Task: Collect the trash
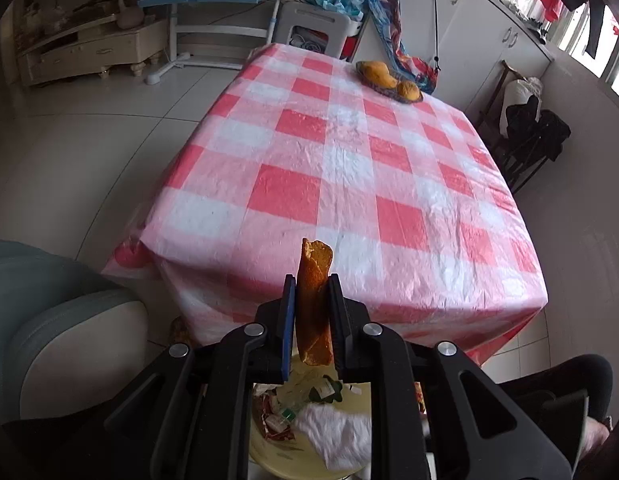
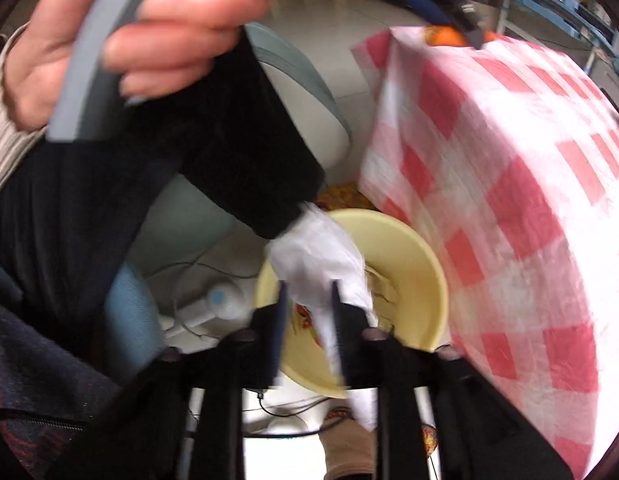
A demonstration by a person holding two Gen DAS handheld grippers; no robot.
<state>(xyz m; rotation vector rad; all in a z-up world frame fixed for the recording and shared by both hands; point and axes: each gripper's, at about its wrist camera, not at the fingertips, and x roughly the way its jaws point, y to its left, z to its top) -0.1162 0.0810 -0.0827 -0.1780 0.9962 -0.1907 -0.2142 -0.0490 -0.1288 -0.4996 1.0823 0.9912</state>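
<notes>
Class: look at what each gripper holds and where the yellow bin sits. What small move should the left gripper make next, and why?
Probably open the jaws. The left gripper is clamped on an orange peel right above the yellow bin, which already holds wrappers.

- A red-and-white checked cloth (image 1: pixel 349 168) covers the surface, hanging over its edges.
- Pale glossy floor tiles (image 1: pixel 89 132) lie around it.
- A cream low cabinet (image 1: pixel 89 50) stands at the far left, a blue-and-white desk frame (image 1: pixel 213 0) beside it.
- White cupboards (image 1: pixel 481 28) line the right wall.
- Daylight comes through a window (image 1: pixel 605 52) at the far right.
- A grey-green cushioned seat (image 1: pixel 61 320) sits near left.
</notes>
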